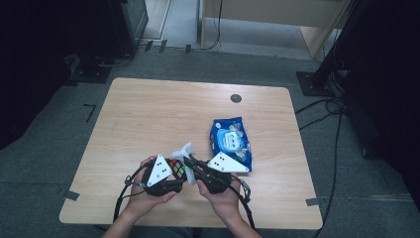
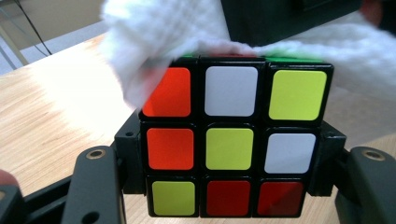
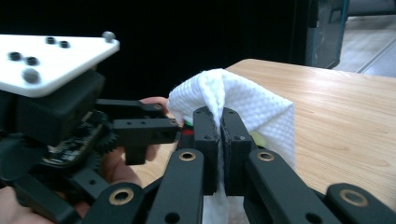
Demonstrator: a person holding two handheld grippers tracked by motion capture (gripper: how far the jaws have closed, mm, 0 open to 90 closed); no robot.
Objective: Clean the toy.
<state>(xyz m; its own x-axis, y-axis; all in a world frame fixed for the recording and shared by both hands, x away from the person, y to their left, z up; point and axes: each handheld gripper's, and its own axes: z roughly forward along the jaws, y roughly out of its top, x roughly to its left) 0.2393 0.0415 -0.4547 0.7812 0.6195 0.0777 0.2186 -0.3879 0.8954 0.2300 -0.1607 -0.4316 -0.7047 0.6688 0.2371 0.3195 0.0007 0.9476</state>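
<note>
Rectangular light wooden table point(image 1: 148, 119), rounded corners, small dark round grommet point(image 1: 236, 98) near far edge. Blue plastic packet of wipes point(image 1: 231, 141), lying flat right of centre, just beside right gripper. Left gripper point(image 1: 171, 174), black, two-jaw, near front edge, clamped on multicoloured plastic puzzle cube point(image 2: 233, 140), jaws pressing cube's two sides; cube raised above tabletop, between both hands. Right gripper point(image 3: 220, 140), black, jaws pinched tight on folded white textured paper wipe point(image 3: 243, 105); wipe draped over cube's top edge, touching it.

Glossy plastic cube point(image 2: 231, 140) — quilted paper wipe point(image 3: 247, 105)
</note>
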